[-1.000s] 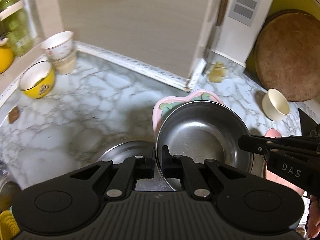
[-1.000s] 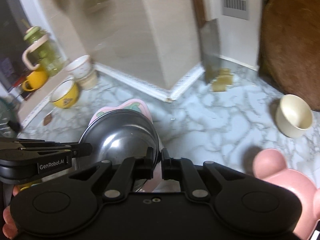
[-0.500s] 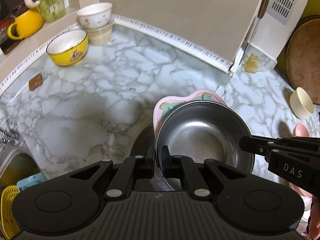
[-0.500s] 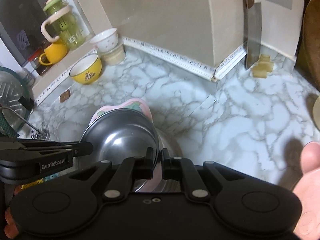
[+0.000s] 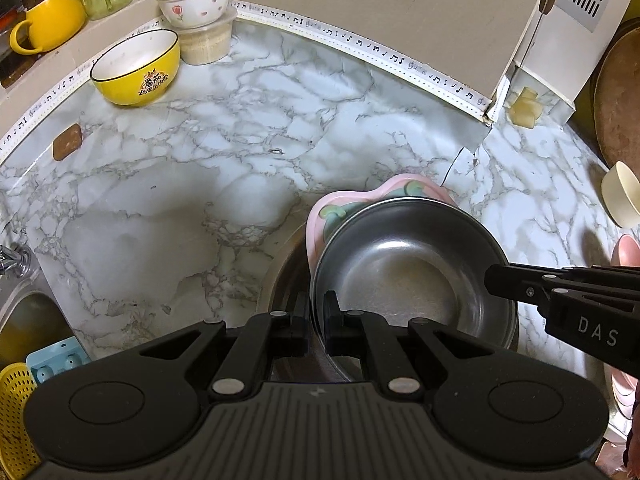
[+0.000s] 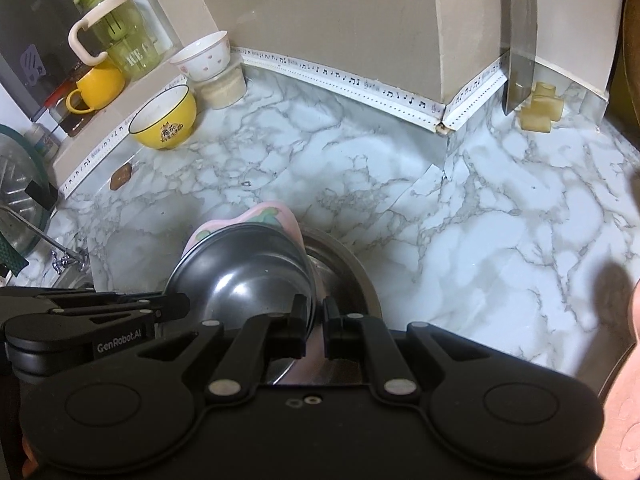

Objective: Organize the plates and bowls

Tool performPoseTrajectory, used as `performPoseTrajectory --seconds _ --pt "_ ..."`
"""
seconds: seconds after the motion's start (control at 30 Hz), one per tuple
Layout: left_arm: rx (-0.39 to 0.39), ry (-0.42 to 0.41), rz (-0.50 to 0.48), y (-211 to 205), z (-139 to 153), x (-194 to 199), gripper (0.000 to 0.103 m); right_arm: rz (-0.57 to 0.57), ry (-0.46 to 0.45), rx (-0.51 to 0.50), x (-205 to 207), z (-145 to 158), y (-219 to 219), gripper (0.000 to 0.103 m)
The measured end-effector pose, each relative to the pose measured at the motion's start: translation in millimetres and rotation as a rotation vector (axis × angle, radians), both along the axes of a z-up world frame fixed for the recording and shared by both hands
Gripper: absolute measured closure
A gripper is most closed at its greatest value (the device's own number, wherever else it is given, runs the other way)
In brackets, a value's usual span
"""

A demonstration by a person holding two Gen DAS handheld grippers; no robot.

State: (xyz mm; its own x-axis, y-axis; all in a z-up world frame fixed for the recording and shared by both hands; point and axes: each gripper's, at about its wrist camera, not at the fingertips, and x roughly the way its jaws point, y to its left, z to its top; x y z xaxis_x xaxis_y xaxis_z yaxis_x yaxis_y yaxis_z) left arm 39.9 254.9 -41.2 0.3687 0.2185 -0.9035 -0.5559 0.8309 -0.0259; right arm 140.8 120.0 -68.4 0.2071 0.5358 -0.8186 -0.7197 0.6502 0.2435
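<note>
Item in hand: a stack of one steel bowl nested on a pink plate, carried above the marble counter. A larger steel dish shows directly beneath; contact with it cannot be told.

Left gripper: closed on the left rim of the stack.
Right gripper: closed on the right rim of the same stack, steel and pink edges both between its fingers.

Already gathered, by judgement: bowl and plate, joined as one pile.

Still loose on the counter:
- yellow bowl, back left by the ledge.
- white flowered bowl, sitting atop a beige tub.
- cream cup, far right.
- pink dish, right edge, partly out of view.

Progress: early to middle; the held stack is not yet set down, and several pieces remain apart.
</note>
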Motion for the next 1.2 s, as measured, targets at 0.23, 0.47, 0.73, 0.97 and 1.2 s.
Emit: performPoseTrajectory --seconds 0.23,0.47,0.73,0.97,1.2 --pt "-0.009 0.008 -0.006 4.4 -6.6 2.1 0.097 -0.004 0.023 -0.005 2.6 -8.1 3.3 0.094" --pt "0.009 -0.004 -0.036 2.6 -7.0 0.3 0.097 -0.012 0.036 -0.004 3.3 -10.9 2.8 0.093" --pt "-0.012 -0.024 -0.077 6.1 -6.5 -4.3 0.097 -0.019 0.046 -0.004 0.6 -7.7 4.0 0.084" --pt "-0.015 -0.076 -0.141 10.6 3.2 -13.1 0.097 -0.021 0.016 -0.019 -8.5 2.2 4.8 0.08" --pt "0.033 -0.126 -0.221 9.0 27.2 -16.1 0.096 -0.025 -0.01 -0.017 -20.4 16.2 1.4 0.072"
